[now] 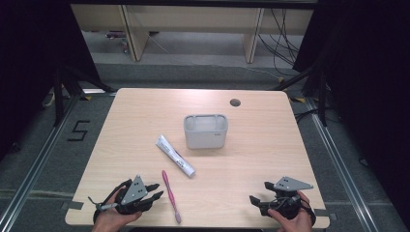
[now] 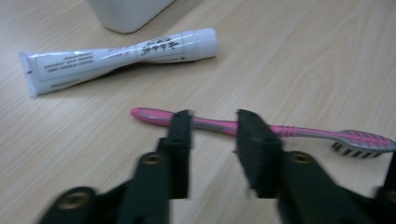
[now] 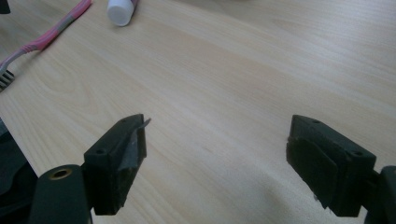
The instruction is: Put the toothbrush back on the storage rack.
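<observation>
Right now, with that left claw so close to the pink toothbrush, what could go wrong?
1. The left gripper has a narrow gap, and its jaws stand in front of the toothbrush, apparently not gripping it. They could nudge the thin handle and send it sliding over the table.
2. The toothpaste tube lies close beside the toothbrush, so a skewed reach might bump it.
3. The holder is some way off; a loose hold might drop the brush.

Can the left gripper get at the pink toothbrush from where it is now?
Probably yes: the left gripper is low over the table, its fingers aimed at the toothbrush handle with bare wood between. The toothpaste tube lies clear beyond it.
</observation>
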Demonstrator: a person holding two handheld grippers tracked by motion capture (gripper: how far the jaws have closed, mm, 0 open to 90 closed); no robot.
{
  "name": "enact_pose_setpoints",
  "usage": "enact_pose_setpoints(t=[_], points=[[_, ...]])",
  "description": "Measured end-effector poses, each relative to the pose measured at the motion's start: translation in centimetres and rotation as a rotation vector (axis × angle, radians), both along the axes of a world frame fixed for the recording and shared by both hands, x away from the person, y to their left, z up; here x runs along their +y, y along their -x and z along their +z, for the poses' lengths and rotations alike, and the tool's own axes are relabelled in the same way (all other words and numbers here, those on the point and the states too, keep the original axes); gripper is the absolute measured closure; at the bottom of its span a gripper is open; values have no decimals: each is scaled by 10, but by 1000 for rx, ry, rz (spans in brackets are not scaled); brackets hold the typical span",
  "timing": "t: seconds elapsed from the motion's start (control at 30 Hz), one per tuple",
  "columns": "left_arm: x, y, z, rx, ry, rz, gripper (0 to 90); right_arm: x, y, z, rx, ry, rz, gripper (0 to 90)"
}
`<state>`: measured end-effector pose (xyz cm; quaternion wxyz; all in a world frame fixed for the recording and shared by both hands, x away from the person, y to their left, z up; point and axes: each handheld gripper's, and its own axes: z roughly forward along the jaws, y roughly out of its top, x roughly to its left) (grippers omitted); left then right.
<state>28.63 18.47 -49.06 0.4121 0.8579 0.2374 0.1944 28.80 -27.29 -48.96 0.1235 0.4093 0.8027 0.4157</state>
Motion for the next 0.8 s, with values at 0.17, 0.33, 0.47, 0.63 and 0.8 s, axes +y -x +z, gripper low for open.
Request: enact_pose_setpoints(t=[0.17, 0.33, 0.47, 0.63, 0.8], points=[[-11, 6, -4, 21, 7, -52, 891, -1, -1, 0, -9, 12, 6, 213], [-23, 15, -8, 58, -51, -156, 893, 0, -1, 0, -7, 13, 6, 215], [-28, 20, -9, 73, -58, -184, 893, 0, -1, 0, -7, 10, 7, 218], [-31, 21, -13, 93, -68, -191, 893, 0, -1, 0, -5, 11, 7, 218], [-39, 18, -16, 102, -85, -214, 893, 0, -1, 0, 0, 9, 11, 219]])
